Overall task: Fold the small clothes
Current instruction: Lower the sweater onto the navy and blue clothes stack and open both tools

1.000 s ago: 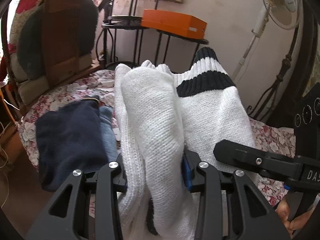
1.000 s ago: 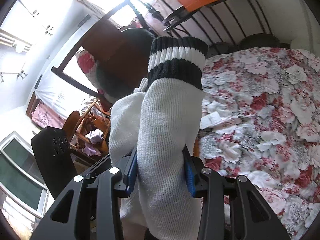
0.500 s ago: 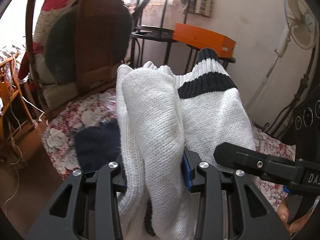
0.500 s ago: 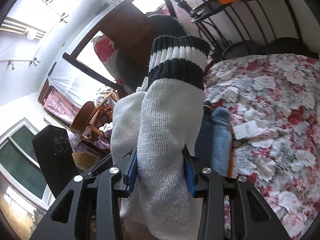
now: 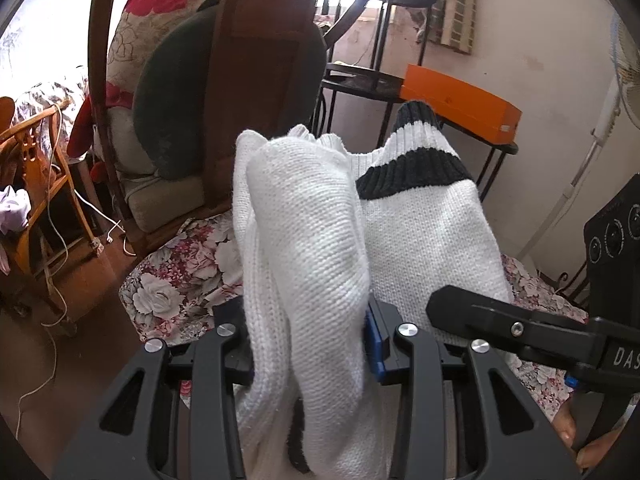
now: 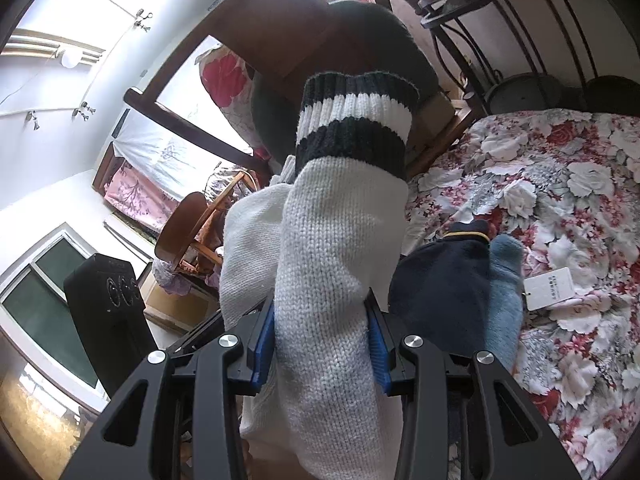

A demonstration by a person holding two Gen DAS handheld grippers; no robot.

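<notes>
While both grippers are raised above the bed, each one has its jaws clamped on the same white knit garment (image 5: 316, 240). In the left wrist view the left gripper (image 5: 308, 344) pinches a thick folded bunch of the plain white knit between its blue pads, and the cloth bulges up and forward past the fingers. To the right in that view the right gripper (image 5: 520, 328) shows as a black finger reaching in from the side, with a bit of the person's hand (image 5: 576, 436) at the bottom edge. In the right wrist view the right gripper (image 6: 320, 344) squeezes a sleeve-like part of the garment whose ribbed cuff (image 6: 354, 128), banded black and white, stands up beyond the fingertips. The garment hangs between the two grippers, clear of the floral bedspread (image 6: 560, 184). On the bedspread just right of the right gripper lie a dark navy folded piece (image 6: 440, 276) and a lighter blue piece (image 6: 506, 284) side by side, touching, with a white paper tag (image 6: 548, 286) next to the blue one. An orange box (image 5: 460, 100) sits on a black metal stand (image 5: 496, 148) behind the bed.
</notes>
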